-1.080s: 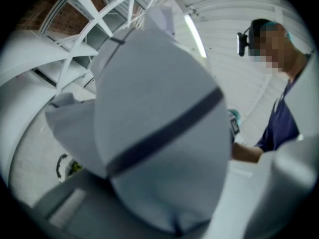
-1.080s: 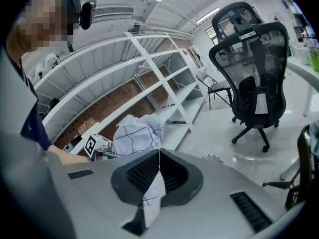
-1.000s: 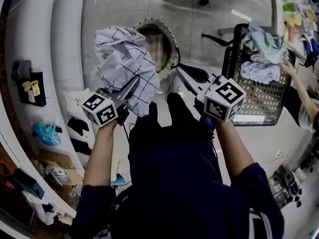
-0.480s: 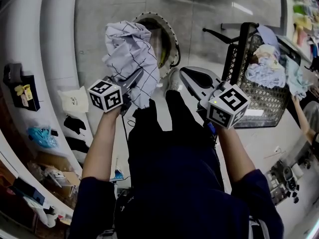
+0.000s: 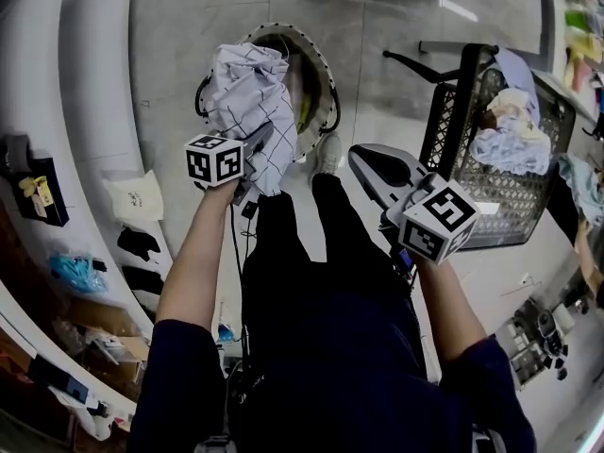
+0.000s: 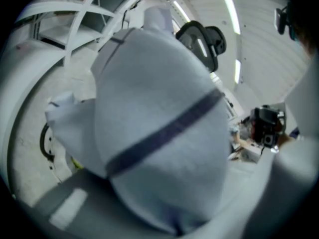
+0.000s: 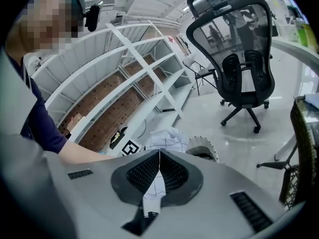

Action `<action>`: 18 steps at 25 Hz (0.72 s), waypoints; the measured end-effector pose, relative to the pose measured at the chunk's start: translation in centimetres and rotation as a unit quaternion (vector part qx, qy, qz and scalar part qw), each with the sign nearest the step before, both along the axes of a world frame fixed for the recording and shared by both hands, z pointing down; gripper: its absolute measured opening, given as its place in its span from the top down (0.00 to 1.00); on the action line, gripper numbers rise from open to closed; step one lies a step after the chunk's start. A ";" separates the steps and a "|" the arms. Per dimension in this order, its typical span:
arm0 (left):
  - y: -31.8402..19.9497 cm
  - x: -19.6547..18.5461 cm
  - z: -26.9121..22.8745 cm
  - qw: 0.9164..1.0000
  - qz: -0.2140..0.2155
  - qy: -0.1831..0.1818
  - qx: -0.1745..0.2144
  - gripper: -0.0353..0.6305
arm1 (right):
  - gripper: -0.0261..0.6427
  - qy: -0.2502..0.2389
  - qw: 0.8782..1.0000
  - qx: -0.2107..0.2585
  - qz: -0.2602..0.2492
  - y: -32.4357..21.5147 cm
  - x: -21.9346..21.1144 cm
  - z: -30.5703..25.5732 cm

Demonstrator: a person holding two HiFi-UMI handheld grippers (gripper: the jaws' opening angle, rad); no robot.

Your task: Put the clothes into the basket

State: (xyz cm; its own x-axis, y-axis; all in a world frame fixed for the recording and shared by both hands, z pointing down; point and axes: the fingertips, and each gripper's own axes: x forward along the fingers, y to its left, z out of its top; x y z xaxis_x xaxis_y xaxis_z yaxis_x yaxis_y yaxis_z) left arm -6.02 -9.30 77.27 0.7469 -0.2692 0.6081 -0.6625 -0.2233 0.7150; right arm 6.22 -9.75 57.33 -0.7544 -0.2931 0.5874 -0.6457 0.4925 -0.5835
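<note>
A white shirt with thin dark checks [image 5: 250, 97] hangs bunched from my left gripper [image 5: 261, 142], which is shut on it. The shirt hovers over the near left rim of a round, white-rimmed basket [image 5: 326, 74] on the floor, which holds some cloth. In the left gripper view the checked shirt [image 6: 164, 133] fills the picture and hides the jaws. My right gripper [image 5: 376, 163] is off to the right of the basket, shut with nothing in it. In the right gripper view its pads [image 7: 149, 171] meet, and beyond them I see the shirt [image 7: 167, 137] and the basket [image 7: 203, 152].
A black mesh cart [image 5: 472, 92] with several garments stands at the right, with another person's arm [image 5: 587, 262] at the edge. White curved shelves [image 5: 85, 159] run down the left. An office chair [image 7: 239, 68] stands beyond the basket.
My left gripper has carried the checked shirt down and forward, so it now overlaps the round basket's rim. My right gripper has sunk a little and stays shut.
</note>
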 end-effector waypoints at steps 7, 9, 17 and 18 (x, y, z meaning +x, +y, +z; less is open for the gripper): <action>0.1 0.3 5.7 0.998 0.024 -0.038 -0.041 0.86 | 0.95 0.009 1.000 -0.016 0.006 0.8 1.5 1.4; 0.2 0.4 7.1 0.997 0.029 -0.045 -0.052 0.86 | 0.95 0.012 1.000 -0.022 0.008 1.2 1.8 1.8; -0.4 0.7 10.7 0.993 0.045 -0.081 -0.077 0.86 | 0.95 0.021 0.999 -0.039 0.010 2.3 2.8 3.4; -0.5 0.8 11.0 0.992 0.045 -0.082 -0.081 0.86 | 0.95 0.021 0.999 -0.040 0.011 2.3 2.9 3.5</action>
State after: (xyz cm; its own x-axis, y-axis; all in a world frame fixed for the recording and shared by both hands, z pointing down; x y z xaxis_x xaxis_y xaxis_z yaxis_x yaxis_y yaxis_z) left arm -5.24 -9.78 88.28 0.6516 -0.0948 0.7527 -0.7549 -0.1782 0.6311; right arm 9.16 -7.41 60.84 -0.7221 -0.2591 0.6414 -0.6808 0.4308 -0.5924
